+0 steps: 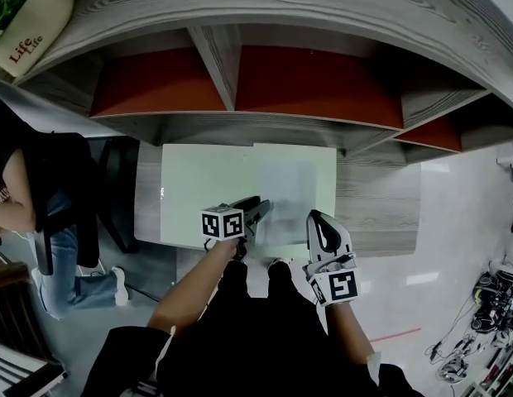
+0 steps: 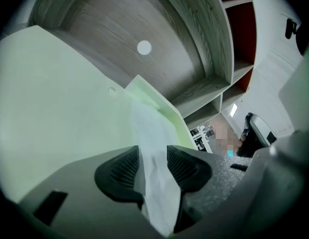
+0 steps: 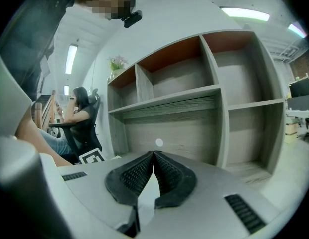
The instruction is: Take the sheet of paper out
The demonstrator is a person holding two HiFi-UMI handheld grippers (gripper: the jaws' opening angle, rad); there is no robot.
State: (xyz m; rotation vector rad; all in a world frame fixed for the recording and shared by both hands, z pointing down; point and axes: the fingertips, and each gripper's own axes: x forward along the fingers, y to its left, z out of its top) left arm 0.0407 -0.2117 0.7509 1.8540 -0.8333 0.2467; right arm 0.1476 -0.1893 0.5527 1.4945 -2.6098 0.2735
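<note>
Running between parted left claw [image 2: 153, 157] jaws, sheet [image 2: 149, 126] end hidden.

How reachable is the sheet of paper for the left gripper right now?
Probably yes. The left gripper has its fingers apart with the sheet of paper standing right between them, and nothing else seems to block a grip.

Grey wood-grain desk [image 1: 376, 201] here, with a shelf unit [image 1: 232, 73] rising right behind the pale green mat [image 1: 198, 193]. The mat lies flat on the desktop, with bare wood to its right. A whitish sheet [image 1: 288, 190] sits on the mat's right half.
</note>
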